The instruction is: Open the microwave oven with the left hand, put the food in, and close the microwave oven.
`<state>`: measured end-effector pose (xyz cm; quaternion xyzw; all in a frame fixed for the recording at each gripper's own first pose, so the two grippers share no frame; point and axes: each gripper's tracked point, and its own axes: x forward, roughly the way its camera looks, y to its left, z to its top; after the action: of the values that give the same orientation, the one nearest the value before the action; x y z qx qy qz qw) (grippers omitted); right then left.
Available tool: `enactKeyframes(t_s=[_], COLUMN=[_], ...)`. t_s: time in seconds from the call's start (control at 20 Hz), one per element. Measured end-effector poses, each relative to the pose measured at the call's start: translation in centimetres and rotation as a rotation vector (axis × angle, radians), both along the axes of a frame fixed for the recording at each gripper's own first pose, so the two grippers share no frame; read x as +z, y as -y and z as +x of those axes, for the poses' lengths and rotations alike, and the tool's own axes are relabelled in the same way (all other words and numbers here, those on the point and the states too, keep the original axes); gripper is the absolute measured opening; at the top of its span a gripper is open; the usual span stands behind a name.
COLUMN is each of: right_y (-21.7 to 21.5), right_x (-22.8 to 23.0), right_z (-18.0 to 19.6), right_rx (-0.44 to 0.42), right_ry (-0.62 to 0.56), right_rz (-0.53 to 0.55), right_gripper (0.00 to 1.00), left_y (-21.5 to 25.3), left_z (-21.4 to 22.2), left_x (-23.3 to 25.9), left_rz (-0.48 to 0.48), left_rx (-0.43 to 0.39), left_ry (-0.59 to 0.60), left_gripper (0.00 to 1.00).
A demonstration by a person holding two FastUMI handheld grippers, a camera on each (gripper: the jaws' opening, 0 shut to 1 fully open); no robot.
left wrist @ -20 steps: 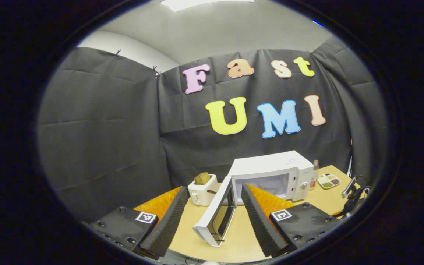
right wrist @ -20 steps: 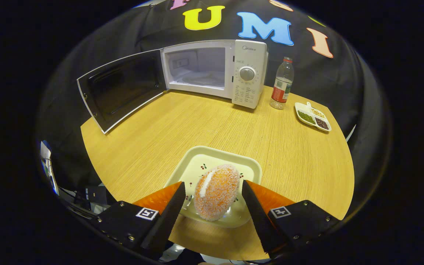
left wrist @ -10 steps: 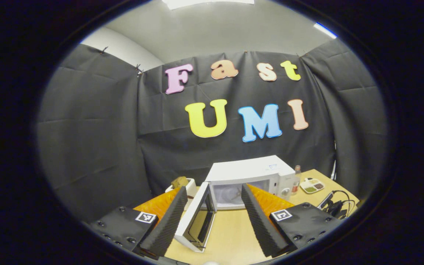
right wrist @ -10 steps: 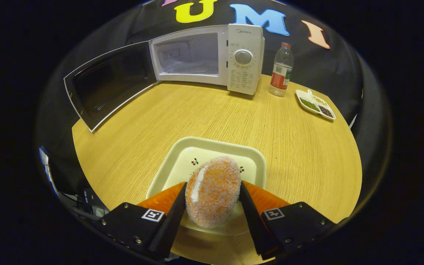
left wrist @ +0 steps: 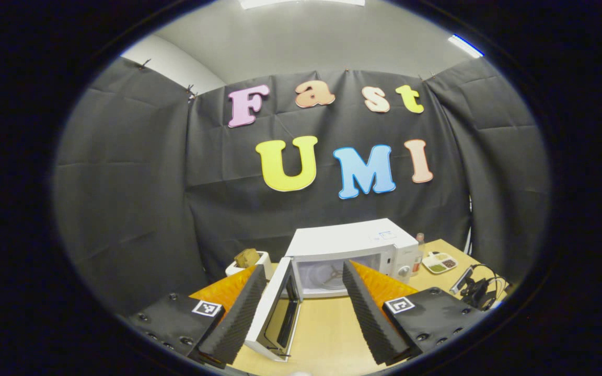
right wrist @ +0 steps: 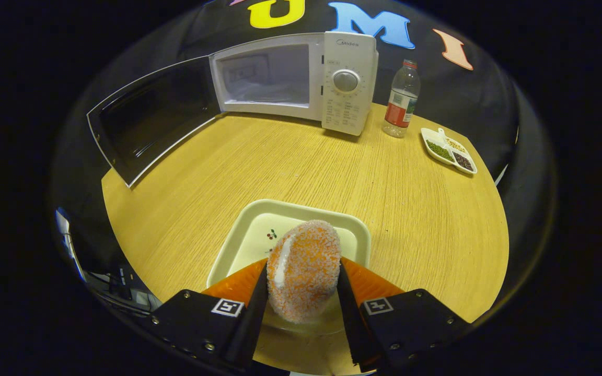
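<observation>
Door (right wrist: 149, 122) of microwave (right wrist: 301, 78) stands open at far worktop (right wrist: 411, 219). Right tongs (right wrist: 301, 308) grip the crumbed food (right wrist: 303, 269) over the near tray (right wrist: 238, 245). Left tongs (left wrist: 298, 313) spread, empty. Step in hand: pick-up. Next: lift, carry food far-left into the cavity.

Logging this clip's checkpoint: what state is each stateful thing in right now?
microwave door: swung wide open
microwave cavity: no food inside
food: clamped over the tray
right gripper: shut on the food
left gripper: open, holding nothing
bottle: upright, capped
</observation>
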<state>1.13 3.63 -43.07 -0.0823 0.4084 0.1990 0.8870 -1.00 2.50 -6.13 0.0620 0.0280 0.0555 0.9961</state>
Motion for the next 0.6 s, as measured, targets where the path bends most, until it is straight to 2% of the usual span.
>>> enactKeyframes(t_s=[0.05,0.1,0.2,0.35,0.5,0.6], right_y=[-0.2,-0.5,-1.7,-3.7,-6.7,-9.4], right_x=[0.9,2.2,4.7,8.6,12.3,14.4], right_z=[0.2,0.7,1.9,3.6,4.6,5.2], right_rx=[-0.014,-0.026,-0.034,-0.033,-0.035,-0.036], right_ry=[0.006,0.022,0.062,0.146,0.197,0.207], right_rz=[0.015,0.031,0.068,0.094,0.178,0.265], right_gripper=[0.65,0.68,0.68,0.68,0.65,0.68], left_y=[-0.3,-0.7,-1.4,-2.3,-3.1,-3.4], left_z=[0.2,0.4,0.5,0.8,0.6,0.4], left_x=[-0.1,-0.3,-0.5,-1.0,-1.0,-1.2], left_rz=[-0.006,-0.011,-0.018,-0.035,-0.046,-0.040], left_rx=[-0.002,-0.003,-0.005,-0.010,-0.014,-0.018], left_ry=[0.000,0.002,0.004,0.001,0.003,0.002], left_gripper=[1.00,1.00,0.98,0.99,1.00,1.00])
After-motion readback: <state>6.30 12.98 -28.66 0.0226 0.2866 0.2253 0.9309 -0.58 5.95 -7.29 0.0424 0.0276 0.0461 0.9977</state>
